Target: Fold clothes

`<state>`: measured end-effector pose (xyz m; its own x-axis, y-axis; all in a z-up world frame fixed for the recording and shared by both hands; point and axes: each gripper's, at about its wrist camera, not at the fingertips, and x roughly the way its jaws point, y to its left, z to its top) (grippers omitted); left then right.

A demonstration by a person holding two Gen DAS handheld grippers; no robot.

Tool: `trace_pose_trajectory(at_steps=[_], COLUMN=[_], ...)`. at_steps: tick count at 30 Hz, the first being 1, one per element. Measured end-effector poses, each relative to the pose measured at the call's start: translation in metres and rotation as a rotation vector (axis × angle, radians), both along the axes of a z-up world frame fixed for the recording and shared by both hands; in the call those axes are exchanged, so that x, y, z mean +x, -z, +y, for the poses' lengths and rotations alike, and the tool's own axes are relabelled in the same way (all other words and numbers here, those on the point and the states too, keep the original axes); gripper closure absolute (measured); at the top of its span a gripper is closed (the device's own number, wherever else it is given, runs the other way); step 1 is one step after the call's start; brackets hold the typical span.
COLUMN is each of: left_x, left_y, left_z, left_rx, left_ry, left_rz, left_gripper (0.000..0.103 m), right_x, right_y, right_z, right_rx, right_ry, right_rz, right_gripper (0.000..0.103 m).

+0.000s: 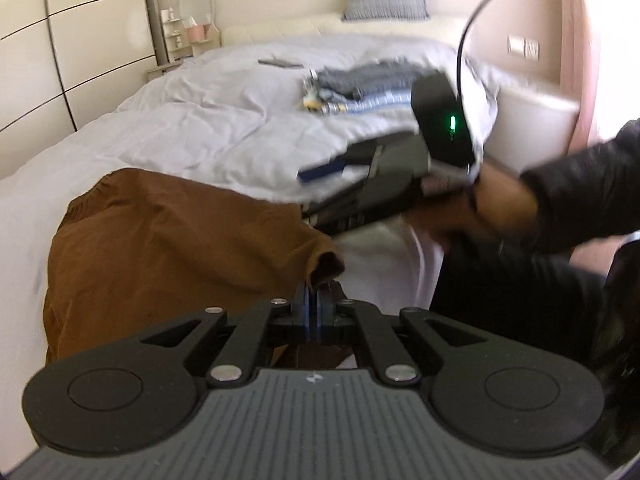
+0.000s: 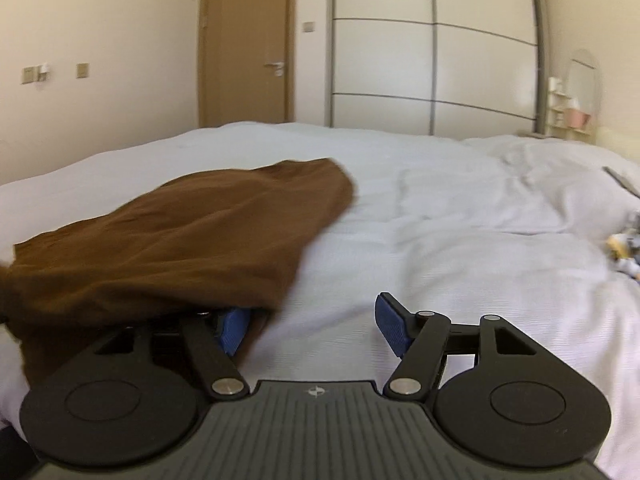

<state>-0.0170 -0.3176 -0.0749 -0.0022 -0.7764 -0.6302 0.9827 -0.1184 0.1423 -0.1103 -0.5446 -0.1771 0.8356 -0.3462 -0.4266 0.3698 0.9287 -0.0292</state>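
Fold in progress: left gripper [image 1: 314, 294] clamped on brown garment [image 1: 168, 240] corner, lower centre; right gripper [image 2: 316, 326] jaws apart, fabric draped over left finger. Next: seize opposite corner.

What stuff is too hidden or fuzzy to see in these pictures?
- Left wrist view: the folded clothes pile and the right claw are motion-blurred.
- Right wrist view: the brown garment drapes over one claw finger.
- Right wrist view: something colourful is cut off by the edge.
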Motion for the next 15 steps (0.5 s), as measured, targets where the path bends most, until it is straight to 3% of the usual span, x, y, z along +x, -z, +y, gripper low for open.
trace_pose_trajectory(at_steps=[7,12,15], left_x=[-0.012,-0.006,-0.003], left_y=[0.016,0.015,0.015], left_z=[0.0,0.014,0.022], left_rx=[0.054,0.057,0.058], left_ry=[0.032,-0.001,-0.021], left_rz=[-0.075,-0.139,-0.177], left_gripper=[0.099,0.098,0.098], right_x=[-0.036,-0.059,-0.067], right_y=[-0.002,-0.011,-0.017], right_z=[-0.024,-0.019,0.0], right_rx=[0.034,0.066,0.091], right_ry=[0.105,0.097,0.021], right_rz=[0.005,-0.016,-0.03], right_gripper=[0.04,0.04,0.04])
